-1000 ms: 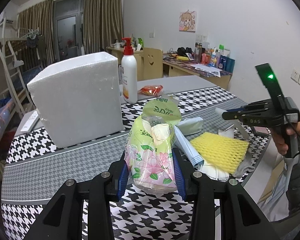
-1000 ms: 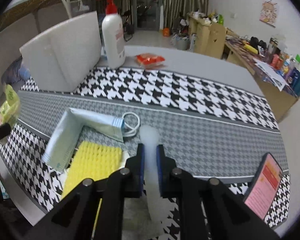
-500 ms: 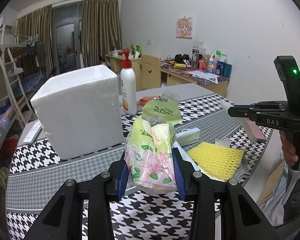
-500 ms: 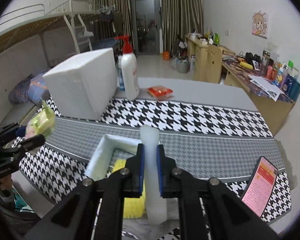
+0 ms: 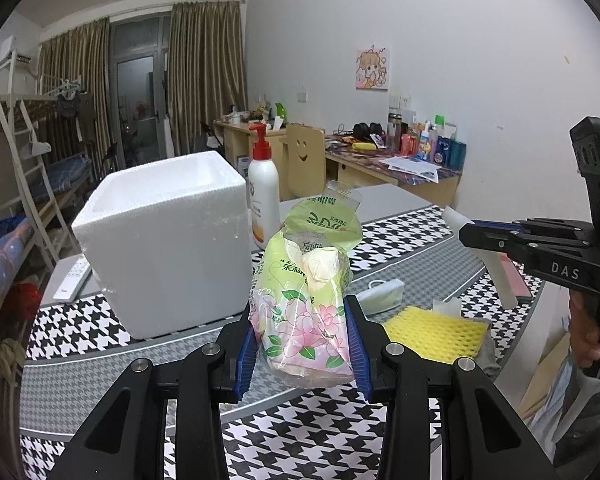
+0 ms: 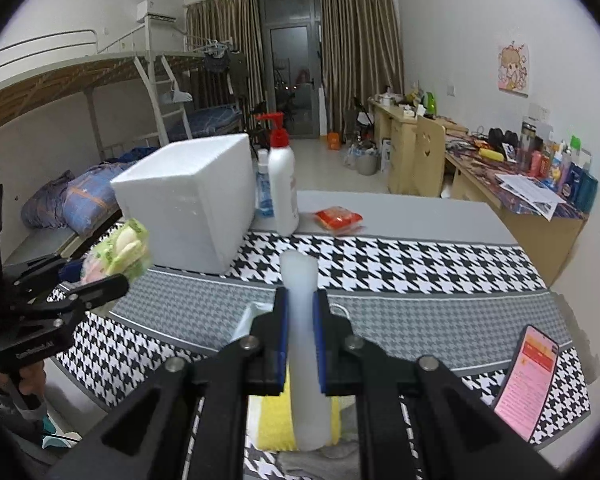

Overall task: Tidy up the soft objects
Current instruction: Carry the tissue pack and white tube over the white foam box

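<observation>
My left gripper (image 5: 302, 350) is shut on a floral tissue pack (image 5: 306, 300) and holds it above the table; the pack also shows in the right wrist view (image 6: 118, 250). My right gripper (image 6: 300, 340) is shut on a white foam strip (image 6: 302, 344), held in the air, also seen in the left wrist view (image 5: 484, 252). A white foam box (image 5: 164, 240) stands open-topped ahead on the left. A yellow foam net (image 5: 434, 334), a pale blue pack (image 5: 382, 294) and grey cloth (image 5: 490, 354) lie on the table below.
A white pump bottle (image 5: 263, 192) stands beside the box, with an orange packet (image 6: 338, 218) near it. A phone (image 6: 530, 374) lies at the table's right edge. The houndstooth table cloth (image 6: 400, 264) covers the table. Desks and a bunk bed stand behind.
Both grippers have risen with their loads: the table and the items on it sit lower in both views, and more of the room shows.
</observation>
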Available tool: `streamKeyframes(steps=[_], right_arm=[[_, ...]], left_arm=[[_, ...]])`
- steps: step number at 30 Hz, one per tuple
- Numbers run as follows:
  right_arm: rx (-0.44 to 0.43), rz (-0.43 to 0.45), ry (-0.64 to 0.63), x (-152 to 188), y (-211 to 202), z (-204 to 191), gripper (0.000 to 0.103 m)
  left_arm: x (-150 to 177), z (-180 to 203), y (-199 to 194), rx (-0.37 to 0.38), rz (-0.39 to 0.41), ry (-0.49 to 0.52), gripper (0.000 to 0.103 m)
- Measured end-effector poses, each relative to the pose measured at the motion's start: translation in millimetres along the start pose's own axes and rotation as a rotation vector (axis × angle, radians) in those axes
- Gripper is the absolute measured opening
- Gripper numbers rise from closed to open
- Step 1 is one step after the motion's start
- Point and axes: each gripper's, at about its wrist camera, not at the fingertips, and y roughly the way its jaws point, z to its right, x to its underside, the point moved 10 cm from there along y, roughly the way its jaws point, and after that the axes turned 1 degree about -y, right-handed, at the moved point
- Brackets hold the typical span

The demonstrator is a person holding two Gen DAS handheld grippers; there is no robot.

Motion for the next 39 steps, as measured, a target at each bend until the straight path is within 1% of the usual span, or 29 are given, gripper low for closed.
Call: streamKeyframes(steps=[8,12,19,25,32,39], right_arm=[[-0.018,0.036,0.014,-11,-4,-14,0.014],[0.002,0.053,0.021,-17,-4,-17,0.014],[0.009,0.087,0.029,-30,-9,-21,0.014],[0.014,0.11,0.034,-42,-10,-24,0.014],[0.021,0.12,0.033,-53,-7,-27,0.014],[0.023,0.132,0.022,-68,-4,-31,0.014]], left_arm=[[-18,-2,-5,-0.014,0.032,0.016,0.042],[-28,-4,-6,-0.026,0.042,0.02,0.042],[-43,-6,-7,-0.034,0.065,0.023,0.042],[-56,-10,-5,-0.058,0.076,0.024,0.042],[-69,-22,-6,-0.091,0.09,0.019,0.042],[-83,-29,-4,-0.103,0.106,0.015,0.042]])
